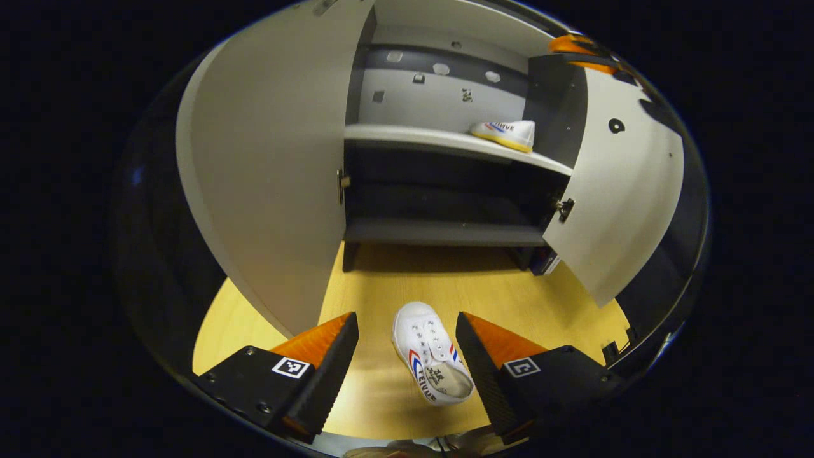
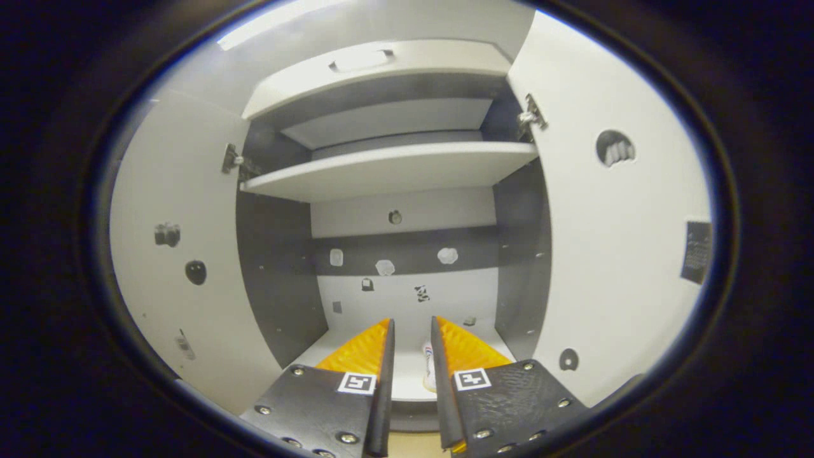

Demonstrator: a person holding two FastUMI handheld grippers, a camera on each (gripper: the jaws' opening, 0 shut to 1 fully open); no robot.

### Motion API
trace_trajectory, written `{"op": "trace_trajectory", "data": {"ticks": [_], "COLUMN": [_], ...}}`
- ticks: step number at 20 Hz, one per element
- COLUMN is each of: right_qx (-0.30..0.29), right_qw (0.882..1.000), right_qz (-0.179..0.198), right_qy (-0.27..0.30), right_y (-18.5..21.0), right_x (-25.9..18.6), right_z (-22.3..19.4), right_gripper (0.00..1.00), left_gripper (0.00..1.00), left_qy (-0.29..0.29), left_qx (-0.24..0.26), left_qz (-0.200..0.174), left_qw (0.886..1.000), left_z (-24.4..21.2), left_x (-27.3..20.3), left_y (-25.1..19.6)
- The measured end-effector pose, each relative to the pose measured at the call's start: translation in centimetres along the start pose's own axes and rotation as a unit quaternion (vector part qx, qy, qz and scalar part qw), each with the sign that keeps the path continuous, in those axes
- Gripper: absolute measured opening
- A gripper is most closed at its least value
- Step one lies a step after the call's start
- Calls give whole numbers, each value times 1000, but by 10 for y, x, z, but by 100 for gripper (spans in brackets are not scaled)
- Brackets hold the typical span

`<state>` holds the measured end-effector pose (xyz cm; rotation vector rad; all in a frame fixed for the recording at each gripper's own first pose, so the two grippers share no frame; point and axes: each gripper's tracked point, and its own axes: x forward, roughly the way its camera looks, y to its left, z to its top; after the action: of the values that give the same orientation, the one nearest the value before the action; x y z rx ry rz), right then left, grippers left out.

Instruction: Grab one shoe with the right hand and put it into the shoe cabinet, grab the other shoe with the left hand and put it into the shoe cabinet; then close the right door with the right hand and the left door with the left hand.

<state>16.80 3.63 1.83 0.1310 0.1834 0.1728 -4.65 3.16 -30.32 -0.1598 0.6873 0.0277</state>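
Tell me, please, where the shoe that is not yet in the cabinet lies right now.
In the left gripper view, the shoe lies on the wooden floor before the open cabinet, between the left gripper fingers.

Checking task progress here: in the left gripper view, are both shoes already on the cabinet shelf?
No. One shoe sits on the cabinet shelf, while the other shoe lies on the wooden floor between the open left gripper's fingers.

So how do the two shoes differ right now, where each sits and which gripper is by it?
The shoe on the floor lies on the yellow wood in front of the cabinet, seen from above with laces showing; the shoe on the shelf sits inside, at the right end, seen side-on. The left gripper straddles the floor shoe, open and apart. Both are white with red and blue stripes.
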Motion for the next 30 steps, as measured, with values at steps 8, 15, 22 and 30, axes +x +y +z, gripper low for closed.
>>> {"op": "trace_trajectory", "data": {"ticks": [8,15,22,30], "right_qx": [-28,-56,-66,-62], "right_qw": [998,994,991,989], "right_qz": [-43,-84,-94,-110], "right_qy": [-46,-47,-66,-79], "right_y": [-30,-52,-55,-69], "right_x": [-77,-102,-118,-135], "right_z": [47,45,53,61], "right_gripper": [30,30,30,30], "left_gripper": [95,89,31,2], "left_qy": [148,194,197,124], "left_qx": [-69,-63,-70,-30], "left_qz": [-22,-32,-43,-57], "left_qw": [986,978,977,990], "left_z": [-96,-132,-126,-44], "left_x": [72,96,95,70], "left_y": [4,5,-6,-16]}}
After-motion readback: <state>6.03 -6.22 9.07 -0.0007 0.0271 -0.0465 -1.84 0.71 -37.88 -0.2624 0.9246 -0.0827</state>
